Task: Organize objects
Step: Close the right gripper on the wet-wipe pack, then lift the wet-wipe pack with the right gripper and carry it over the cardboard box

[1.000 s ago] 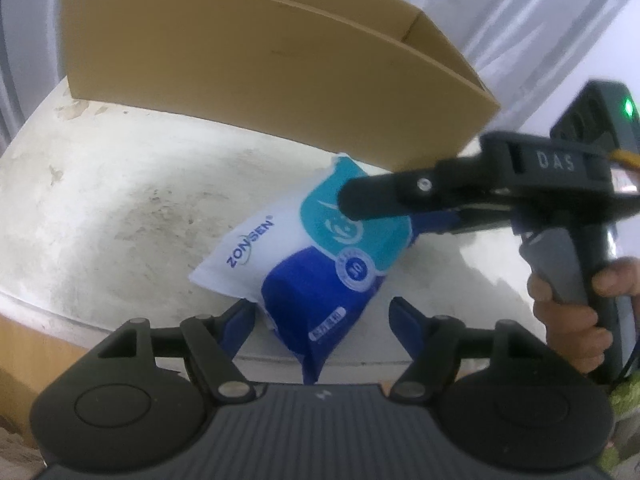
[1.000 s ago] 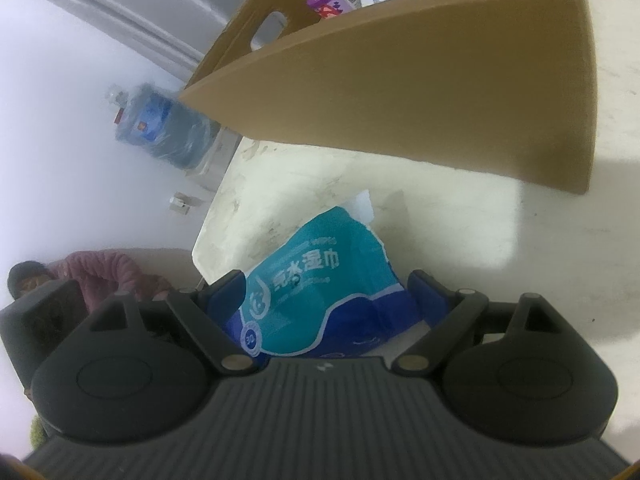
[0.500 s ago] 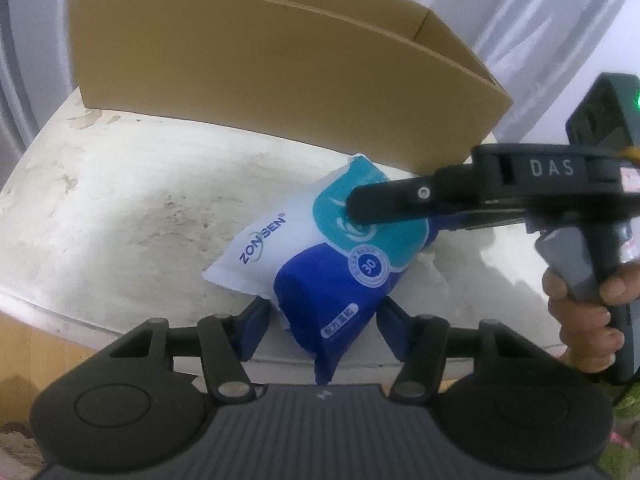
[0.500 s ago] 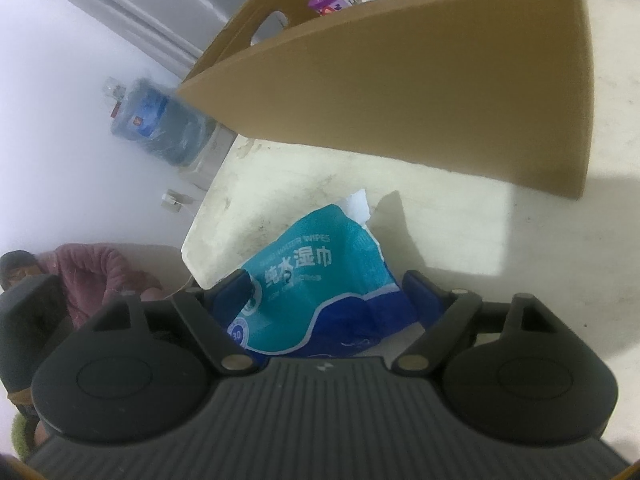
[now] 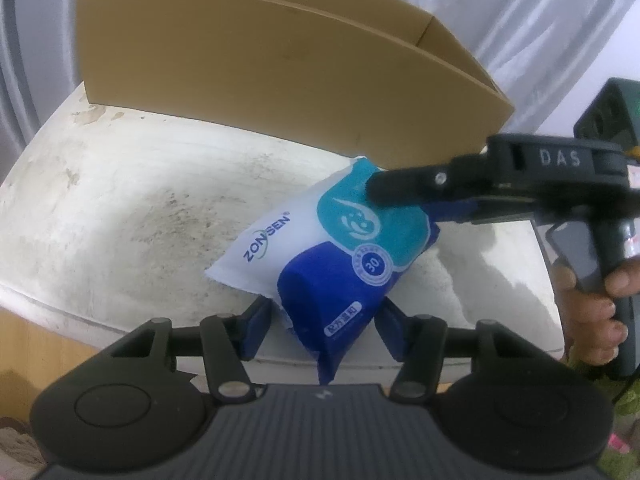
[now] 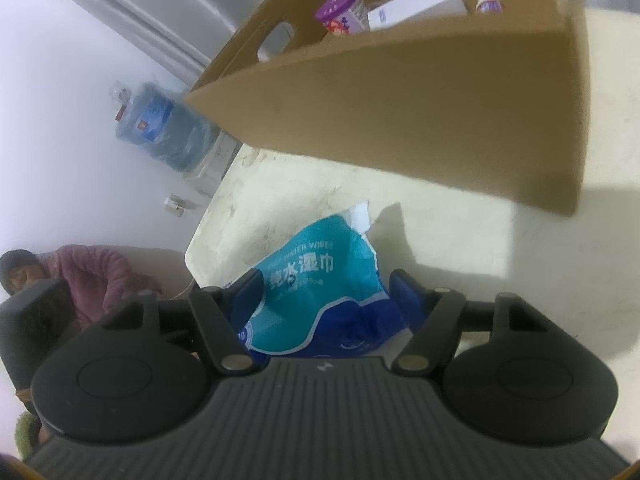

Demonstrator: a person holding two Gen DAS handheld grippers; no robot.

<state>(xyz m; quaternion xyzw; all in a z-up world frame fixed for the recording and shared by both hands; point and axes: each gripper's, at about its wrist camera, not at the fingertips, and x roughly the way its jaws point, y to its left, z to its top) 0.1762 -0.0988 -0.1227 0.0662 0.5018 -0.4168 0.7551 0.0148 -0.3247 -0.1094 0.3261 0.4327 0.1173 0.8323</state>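
Observation:
A blue, teal and white pack of wet wipes [image 5: 340, 256] is tilted above the white table [image 5: 120, 208]. My left gripper [image 5: 326, 320] is shut on its lower end. My right gripper [image 6: 326, 292] is shut on its other end; it shows in the left wrist view [image 5: 420, 192] coming in from the right. The pack also fills the right wrist view [image 6: 316, 300]. An open cardboard box [image 5: 280, 64] stands behind the pack.
Inside the box [image 6: 440, 120] are a purple-lidded tub [image 6: 340, 12], a white carton [image 6: 416, 4] and a small bottle [image 6: 488, 2]. A water jug [image 6: 160, 128] stands on the floor beyond the table edge. A person in pink [image 6: 92, 280] sits low at the left.
Both grippers have closed in on the pack's ends, and the pack has risen and tilted. The box interior has come more into the right wrist view.

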